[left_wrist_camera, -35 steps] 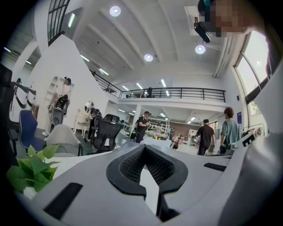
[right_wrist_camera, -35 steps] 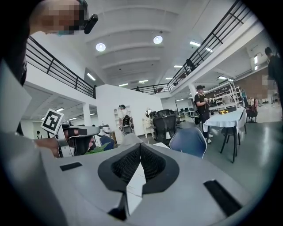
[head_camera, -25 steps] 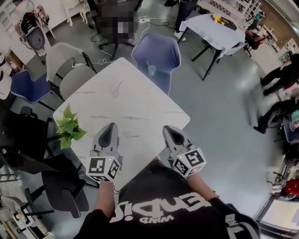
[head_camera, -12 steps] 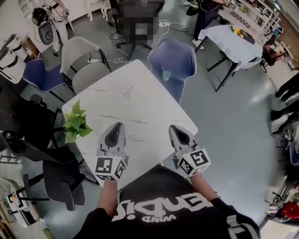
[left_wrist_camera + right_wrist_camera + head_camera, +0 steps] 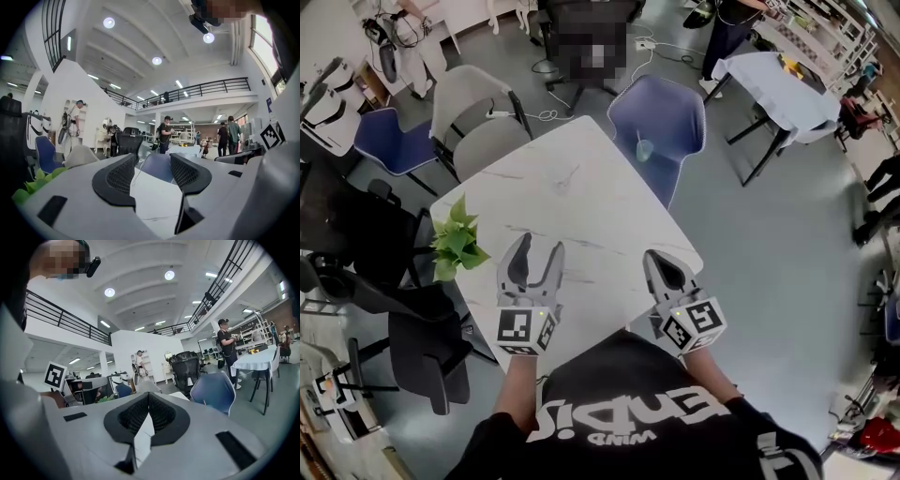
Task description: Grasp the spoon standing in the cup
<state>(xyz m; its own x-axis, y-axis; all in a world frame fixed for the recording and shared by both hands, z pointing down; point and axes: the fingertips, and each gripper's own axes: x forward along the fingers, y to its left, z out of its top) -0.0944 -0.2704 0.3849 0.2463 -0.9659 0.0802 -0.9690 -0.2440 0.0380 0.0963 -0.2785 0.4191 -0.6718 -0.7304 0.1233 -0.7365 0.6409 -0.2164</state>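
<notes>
Since a second ago the left gripper (image 5: 540, 246) has gone from closed to spread, and its jaws are opening now; only bare table top shows through the gap between them. Its neighbour, the right gripper (image 5: 662, 257), has its jaws closed tip to tip with nothing in them. Both hang over the near edge of the white table (image 5: 609, 220), side by side and apart, each held by the person's hand. A green plant (image 5: 456, 246) sits at the table's left edge, just left of the left gripper. The spoon (image 5: 566, 176) shows only as a small thin shape on the far half of the table, well apart from both grippers; its cup is too faint to make out. Beyond the far edges stand a blue chair (image 5: 661, 108) and a grey chair (image 5: 473, 108).
</notes>
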